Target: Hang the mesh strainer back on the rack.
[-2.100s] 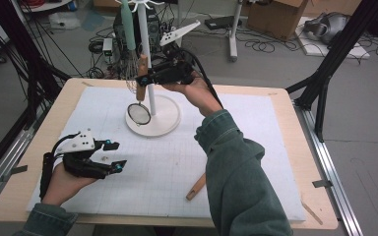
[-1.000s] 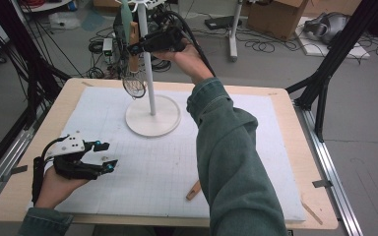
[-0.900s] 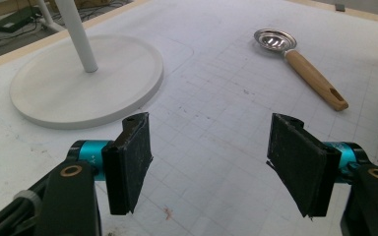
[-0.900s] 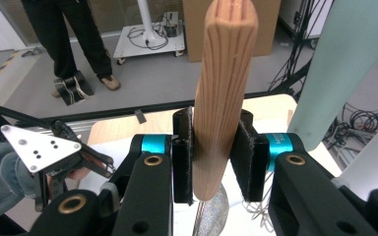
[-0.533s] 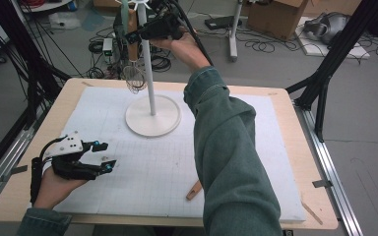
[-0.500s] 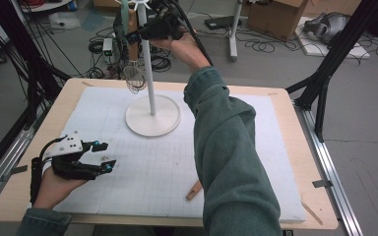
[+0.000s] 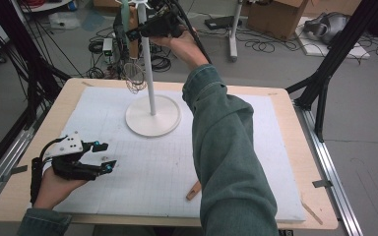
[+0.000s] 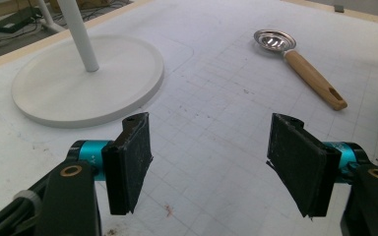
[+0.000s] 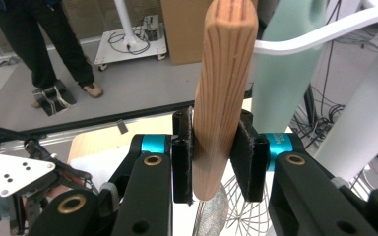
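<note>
Wooden and upright, the handle of the whisk (image 9: 221, 93) is sitting pinched between the two pads of the right gripper (image 7: 142, 30), its long axis running near vertical with the wire loops (image 7: 135, 78) dangling below the jaws, above the far edge of the table (image 7: 275, 98). The gripper is holding it high beside the white stand (image 7: 150, 73), close to the top where a white hook arm (image 9: 325, 32) is reaching out just past the handle's upper end; a pale green utensil (image 9: 285, 64) is already hanging there. Judging from this, the coming move is turning on bringing the handle's top end to that arm, which is lying to the handle's right and slightly behind in the right gripper view. The left gripper (image 7: 101, 156) is resting low on the near left of the mat (image 7: 256, 162), jaws spread and holding nothing, well apart from the stand; ahead of it a wooden-handled spoon (image 8: 300, 64) is lying flat.
</note>
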Available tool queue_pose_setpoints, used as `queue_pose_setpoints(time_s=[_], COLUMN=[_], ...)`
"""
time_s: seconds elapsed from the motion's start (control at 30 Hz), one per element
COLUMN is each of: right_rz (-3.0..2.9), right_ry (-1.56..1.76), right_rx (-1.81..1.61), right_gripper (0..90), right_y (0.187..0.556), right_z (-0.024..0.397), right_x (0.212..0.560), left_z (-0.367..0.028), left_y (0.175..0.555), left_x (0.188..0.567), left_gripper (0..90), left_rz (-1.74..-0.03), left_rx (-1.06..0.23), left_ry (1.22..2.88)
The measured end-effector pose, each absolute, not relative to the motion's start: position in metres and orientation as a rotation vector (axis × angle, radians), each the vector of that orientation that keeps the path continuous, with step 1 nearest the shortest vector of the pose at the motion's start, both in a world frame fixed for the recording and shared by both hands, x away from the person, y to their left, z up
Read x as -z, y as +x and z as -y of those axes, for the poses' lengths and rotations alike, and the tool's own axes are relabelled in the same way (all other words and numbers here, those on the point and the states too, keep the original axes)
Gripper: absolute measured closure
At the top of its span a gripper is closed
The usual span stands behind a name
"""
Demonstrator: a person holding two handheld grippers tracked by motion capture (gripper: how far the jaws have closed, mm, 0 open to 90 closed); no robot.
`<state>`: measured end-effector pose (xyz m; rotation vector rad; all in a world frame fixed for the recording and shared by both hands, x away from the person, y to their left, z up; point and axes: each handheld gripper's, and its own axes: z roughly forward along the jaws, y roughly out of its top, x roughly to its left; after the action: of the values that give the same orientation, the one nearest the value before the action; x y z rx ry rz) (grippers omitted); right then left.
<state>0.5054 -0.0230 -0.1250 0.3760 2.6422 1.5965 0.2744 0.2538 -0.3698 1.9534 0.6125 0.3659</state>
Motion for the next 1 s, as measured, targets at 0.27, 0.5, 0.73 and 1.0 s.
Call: queue_pose_setpoints(time_s=[0.27,0.5,0.73,1.0], right_rz=[-2.635,-2.611,-2.603,-2.575], right_ry=[0.398,0.417,0.433,0.458], right_rx=[-1.596,-1.609,-1.611,-1.627], right_gripper=[72.2,71.2,71.0,69.1], right_y=[0.509,0.51,0.51,0.511], right_z=[0.025,0.029,0.032,0.037], right_x=[0.127,0.13,0.131,0.132], left_z=[-0.254,-0.254,-0.254,-0.256], left_y=[0.274,0.274,0.274,0.273], left_x=[0.37,0.37,0.37,0.371], left_gripper=[33.3,33.3,33.3,33.3], left_rz=[-0.613,-0.611,-0.612,-0.621], left_rx=[-0.364,-0.365,-0.364,-0.365], left_ry=[1.953,1.954,1.954,1.954])
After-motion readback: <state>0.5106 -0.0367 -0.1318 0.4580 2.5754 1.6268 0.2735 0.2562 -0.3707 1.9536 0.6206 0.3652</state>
